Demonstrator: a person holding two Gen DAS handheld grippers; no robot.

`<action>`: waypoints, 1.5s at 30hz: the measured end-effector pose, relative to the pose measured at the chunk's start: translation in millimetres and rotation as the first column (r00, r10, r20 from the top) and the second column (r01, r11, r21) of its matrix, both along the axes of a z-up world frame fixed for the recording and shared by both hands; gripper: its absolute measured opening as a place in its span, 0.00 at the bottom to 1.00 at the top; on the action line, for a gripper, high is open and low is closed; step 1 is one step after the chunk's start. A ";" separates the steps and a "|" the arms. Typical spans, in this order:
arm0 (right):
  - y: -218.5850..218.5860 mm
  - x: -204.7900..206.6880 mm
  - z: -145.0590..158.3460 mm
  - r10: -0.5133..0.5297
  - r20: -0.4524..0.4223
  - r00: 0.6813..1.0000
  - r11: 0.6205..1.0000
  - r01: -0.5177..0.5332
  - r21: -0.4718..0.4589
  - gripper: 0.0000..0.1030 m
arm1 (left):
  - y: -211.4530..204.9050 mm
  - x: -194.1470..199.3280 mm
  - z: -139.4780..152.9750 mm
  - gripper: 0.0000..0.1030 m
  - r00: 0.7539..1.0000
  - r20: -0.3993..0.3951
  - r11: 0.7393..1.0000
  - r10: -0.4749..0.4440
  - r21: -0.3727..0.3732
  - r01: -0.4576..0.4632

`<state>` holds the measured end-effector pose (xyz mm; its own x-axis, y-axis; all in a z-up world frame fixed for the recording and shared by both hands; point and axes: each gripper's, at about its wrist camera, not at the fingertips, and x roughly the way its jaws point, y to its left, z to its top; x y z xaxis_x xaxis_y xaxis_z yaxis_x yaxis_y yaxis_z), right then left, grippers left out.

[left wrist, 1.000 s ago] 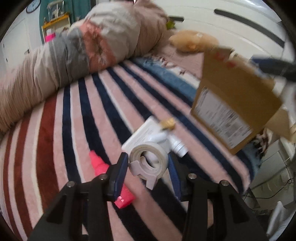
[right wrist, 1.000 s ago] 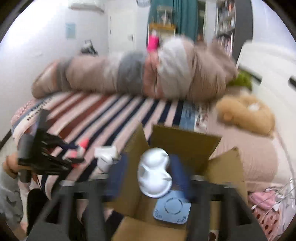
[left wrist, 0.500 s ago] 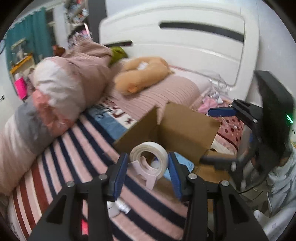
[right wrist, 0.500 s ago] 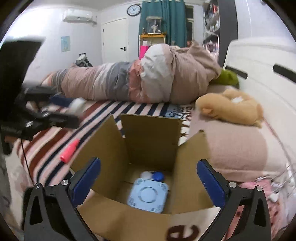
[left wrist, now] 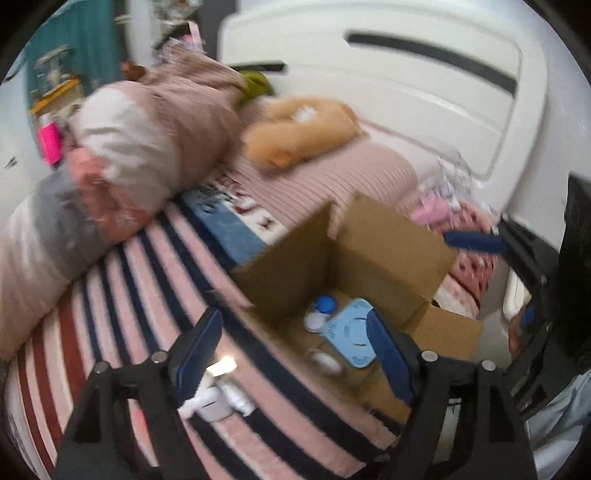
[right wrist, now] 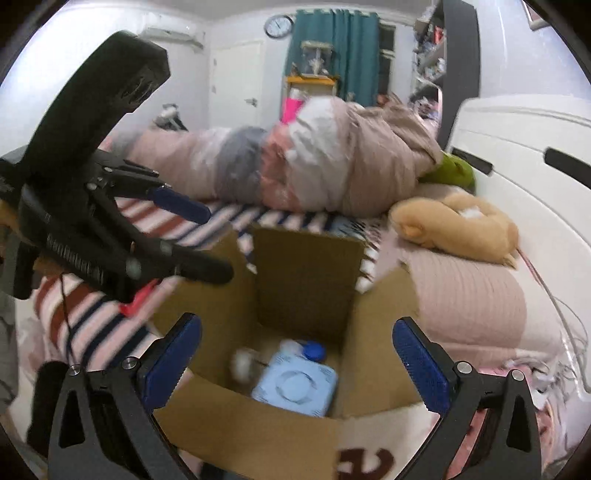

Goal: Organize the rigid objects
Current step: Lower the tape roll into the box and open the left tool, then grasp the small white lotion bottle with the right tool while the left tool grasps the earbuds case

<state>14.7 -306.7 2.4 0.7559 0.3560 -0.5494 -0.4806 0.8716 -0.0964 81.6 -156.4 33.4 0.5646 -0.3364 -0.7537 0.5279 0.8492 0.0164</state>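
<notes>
Low in the left wrist view, the left tongs (left wrist: 291, 349) stand spread with nothing between the blue pads, poised above the near edge of the open cardboard box (left wrist: 369, 254), which fits a release over the box. Low in the right wrist view, the right tongs (right wrist: 291, 363) are likewise spread wide and empty, straddling the box mouth as if to steady or frame it.

At the centre of both views, the box floor holds a pale blue square device with a round grille (right wrist: 295, 386), a small white bottle with a blue cap (left wrist: 320, 314) beside it, and a blurred white item (right wrist: 242, 363) that I cannot name; I judge it freshly dropped. Flaps stand up on all sides, so anything must go in from above.

Lower left in the left wrist view, a white plastic fitting (left wrist: 218, 400) lies on the striped blanket (left wrist: 122, 295), outside the box and likely still to be gathered. A red-pink object (right wrist: 138, 299) shows at left centre of the right wrist view, partly hidden by the left tool.

Everything rests on a bed: soft, uneven bedding, so the box may tip if nudged. A rolled duvet (right wrist: 314, 166), a tan plush toy (right wrist: 458, 229) and a white headboard (left wrist: 406, 85) fill the upper frame, with teal curtains (right wrist: 332, 55) and a wall clock (right wrist: 279, 26) beyond.
</notes>
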 end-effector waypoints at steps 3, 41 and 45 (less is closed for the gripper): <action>25.4 -14.0 11.8 0.067 0.044 0.997 0.997 -0.068 0.021 0.82 | 48.2 -12.6 11.0 0.83 0.993 0.059 0.995 0.097 -0.006 -0.097; 161.6 9.8 -176.4 -0.121 -0.200 0.972 0.981 0.085 -0.177 0.17 | 105.9 23.7 -192.1 0.59 0.943 -0.193 0.956 0.270 -0.065 -0.287; 156.3 9.5 -177.6 -0.111 -0.209 0.972 0.984 0.079 -0.157 0.17 | 97.1 36.2 -204.0 0.38 0.933 -0.193 0.947 0.303 -0.047 -0.317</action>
<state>24.2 -150.4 -175.2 0.6401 0.1918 -0.7439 -0.4196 0.8984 -0.1294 117.7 -59.3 -170.7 0.5066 -0.2271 -0.8317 0.2263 0.9659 -0.1259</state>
